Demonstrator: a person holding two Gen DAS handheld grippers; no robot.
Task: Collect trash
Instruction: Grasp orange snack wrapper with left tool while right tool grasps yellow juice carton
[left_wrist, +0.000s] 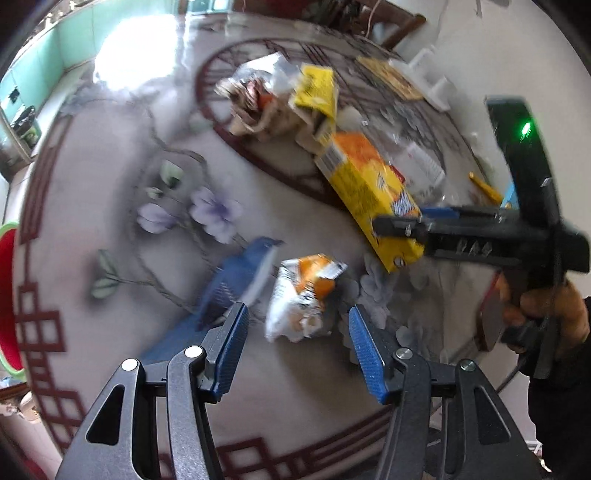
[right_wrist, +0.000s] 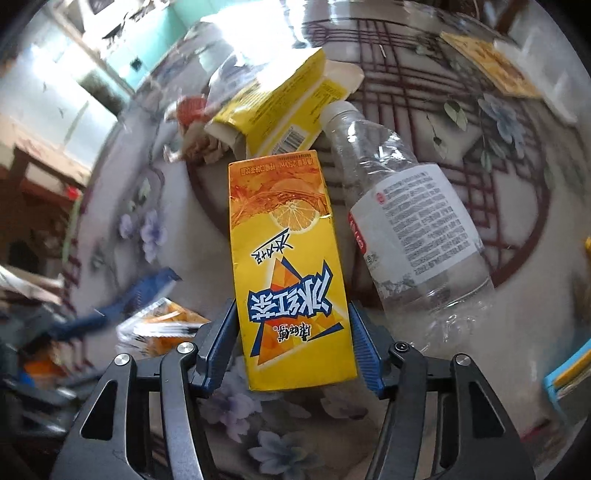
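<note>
I have the right gripper (right_wrist: 291, 347) clenched on the yellow tea carton (right_wrist: 291, 273); both blue pads press the carton's long sides near its lower end. From the left wrist view the carton seems lifted or tilted above the surface (left_wrist: 110, 166), but I cannot tell for sure whether its far end touches the pile.

My left gripper (left_wrist: 297, 339) is released, jaws wide apart, and it hovers over the crumpled orange-and-white wrapper (left_wrist: 303, 295), which lies on the surface between the two pads but is not yet touched.

I judge the task to be at an early stage. One piece is in hand, one is lined up, and nothing I can see is put away. Much is left: the clear plastic bottle (right_wrist: 413, 236) lying just beside the carton, the opened yellow box (right_wrist: 280, 110) behind it, and a heap of crumpled wrappers (left_wrist: 255, 99) farther back. A red container with a green rim (left_wrist: 7, 295) shows at the left edge of the left wrist view; it may be the bin, but I cannot confirm this.
</note>
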